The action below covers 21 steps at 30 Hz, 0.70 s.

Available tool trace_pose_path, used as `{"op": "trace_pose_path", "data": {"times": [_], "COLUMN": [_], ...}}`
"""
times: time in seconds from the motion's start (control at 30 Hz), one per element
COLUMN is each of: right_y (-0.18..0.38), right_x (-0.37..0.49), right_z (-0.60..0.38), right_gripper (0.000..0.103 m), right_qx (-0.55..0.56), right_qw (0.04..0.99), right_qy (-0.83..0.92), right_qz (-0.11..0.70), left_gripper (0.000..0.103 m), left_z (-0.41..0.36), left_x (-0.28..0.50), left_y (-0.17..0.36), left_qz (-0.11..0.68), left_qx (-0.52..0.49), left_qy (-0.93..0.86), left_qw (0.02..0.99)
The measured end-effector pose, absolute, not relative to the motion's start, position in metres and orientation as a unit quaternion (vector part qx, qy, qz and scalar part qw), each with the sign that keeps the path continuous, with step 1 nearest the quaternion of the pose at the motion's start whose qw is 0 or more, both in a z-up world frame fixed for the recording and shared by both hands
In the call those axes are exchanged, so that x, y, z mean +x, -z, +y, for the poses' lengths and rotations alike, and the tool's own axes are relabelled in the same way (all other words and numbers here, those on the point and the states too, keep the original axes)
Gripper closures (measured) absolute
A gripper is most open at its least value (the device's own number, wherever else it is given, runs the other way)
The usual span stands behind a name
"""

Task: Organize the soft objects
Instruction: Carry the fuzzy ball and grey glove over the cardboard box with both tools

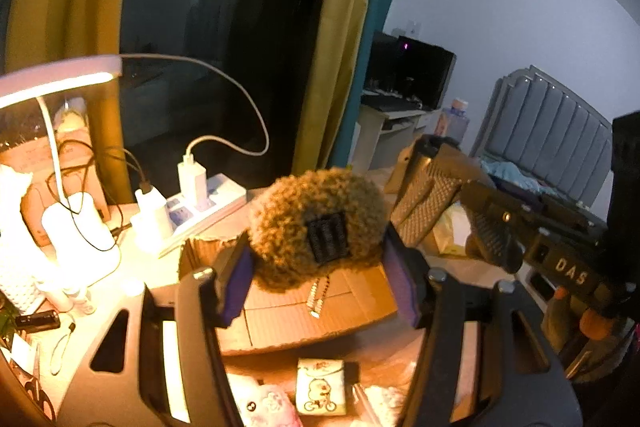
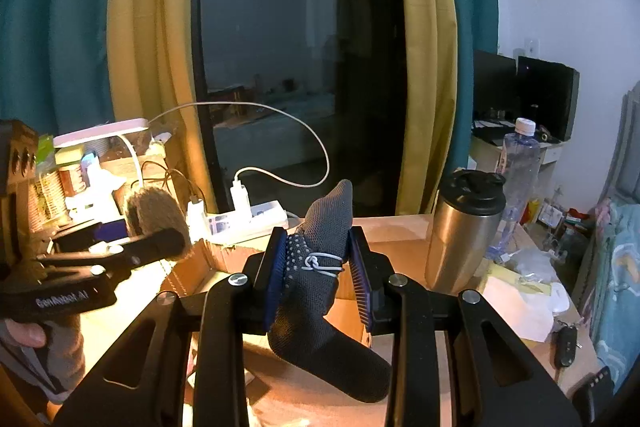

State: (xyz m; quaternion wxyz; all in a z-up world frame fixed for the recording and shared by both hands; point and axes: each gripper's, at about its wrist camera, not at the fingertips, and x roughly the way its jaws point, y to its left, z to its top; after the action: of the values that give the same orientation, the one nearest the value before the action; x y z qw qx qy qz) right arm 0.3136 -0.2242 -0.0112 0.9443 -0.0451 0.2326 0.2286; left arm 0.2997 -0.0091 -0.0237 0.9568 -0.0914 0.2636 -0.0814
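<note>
Left claw (image 1: 320, 267) pinches a fuzzy brown plush (image 1: 316, 227) above the cardboard box (image 1: 320, 311), right claw (image 2: 318, 275) pinches a grey sock (image 2: 320, 267), long axis tilted upward, steel tumbler (image 2: 464, 231) right of box.

Tissue packs (image 1: 320, 387) cut off at bottom edge

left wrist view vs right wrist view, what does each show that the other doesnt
Only the left wrist view shows the cartoon tissue packs and the fuzzy brown toy's black patch. Only the right wrist view shows the steel tumbler, water bottle and grey sock's knotted white cord. Both show the cardboard box and power strip.
</note>
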Motion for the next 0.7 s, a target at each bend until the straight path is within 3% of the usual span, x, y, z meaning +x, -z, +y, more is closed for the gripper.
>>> {"op": "trace_pose_path", "data": {"times": [0.7], "right_y": [0.070], "right_x": [0.367], "right_z": [-0.216], "right_gripper": [0.070], "right_qx": [-0.017], "right_qw": [0.927], "right_qy": [-0.234], "right_qz": [0.293], "left_gripper": [0.043], "left_z": [-0.030], "left_x": [0.363], "left_y": [0.098], "left_qz": [0.344], "left_qx": [-0.103], "left_qy": [0.109], "left_qw": [0.927]}}
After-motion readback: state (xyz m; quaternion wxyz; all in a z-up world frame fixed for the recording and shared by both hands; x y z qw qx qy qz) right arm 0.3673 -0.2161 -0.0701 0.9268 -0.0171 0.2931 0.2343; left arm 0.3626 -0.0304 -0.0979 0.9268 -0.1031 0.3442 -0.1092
